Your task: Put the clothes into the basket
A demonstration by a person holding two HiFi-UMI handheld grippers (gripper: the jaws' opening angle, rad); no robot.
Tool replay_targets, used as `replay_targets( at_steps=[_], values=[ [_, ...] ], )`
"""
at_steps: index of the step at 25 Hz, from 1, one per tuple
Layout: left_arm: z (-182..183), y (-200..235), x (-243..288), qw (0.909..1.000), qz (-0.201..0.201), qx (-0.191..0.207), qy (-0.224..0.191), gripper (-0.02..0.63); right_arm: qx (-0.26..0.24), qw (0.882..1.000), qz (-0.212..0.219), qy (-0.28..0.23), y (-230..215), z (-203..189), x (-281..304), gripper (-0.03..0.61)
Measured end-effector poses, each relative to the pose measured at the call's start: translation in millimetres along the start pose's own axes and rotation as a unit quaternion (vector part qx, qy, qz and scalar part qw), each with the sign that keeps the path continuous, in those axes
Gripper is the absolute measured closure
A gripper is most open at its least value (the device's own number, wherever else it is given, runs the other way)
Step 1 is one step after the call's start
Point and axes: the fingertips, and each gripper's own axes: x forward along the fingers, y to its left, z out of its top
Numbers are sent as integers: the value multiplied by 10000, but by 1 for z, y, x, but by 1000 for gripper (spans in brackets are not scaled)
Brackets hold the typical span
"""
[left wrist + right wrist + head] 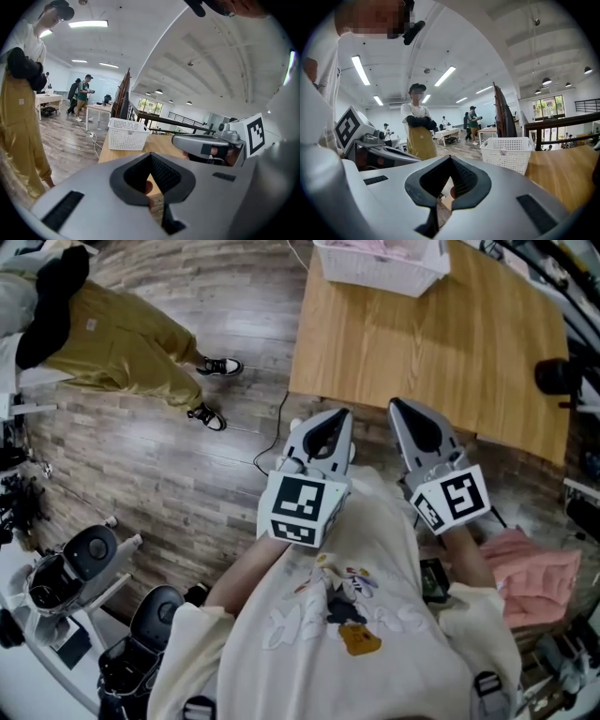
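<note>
While the left tongs (336,420) and right tongs (403,411) hover closed and empty at the table (422,343) edge, the basket (380,270) stands well beyond them; pink clothes (534,573) lie right of the right tongs.

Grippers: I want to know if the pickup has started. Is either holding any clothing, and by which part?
Nothing is held. The left gripper and right gripper are both shut and empty, near the table edge.

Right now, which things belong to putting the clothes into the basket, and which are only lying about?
Job: white basket, pink garment, left gripper and right gripper, both shut and empty.
Not the job: black-and-white machines, person standing by.
</note>
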Motion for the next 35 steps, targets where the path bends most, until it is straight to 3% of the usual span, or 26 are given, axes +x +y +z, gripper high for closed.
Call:
replay_targets(
  at_steps=[4, 10, 24, 30, 35],
  values=[
    [-2, -4, 7, 10000, -55, -17, -52, 614, 230, 9996, 168, -8, -3, -14, 2, 560],
    [-15, -14, 0, 9998, -140, -160, 20, 614, 210, 9995, -111, 218, -6, -33, -17, 560],
    [-3, -9, 0, 9994, 146, -215, -247, 614, -18, 9995, 218, 245, 8, -29, -4, 558],
    [-1, 15, -23, 9977, 466, -338, -371, 614, -143, 9984, 511, 199, 32, -22, 16, 560],
    [-4, 20, -17, 9957, 588, -567, -433, 614, -155, 9974, 590, 373, 22, -27, 21, 560]
  ],
)
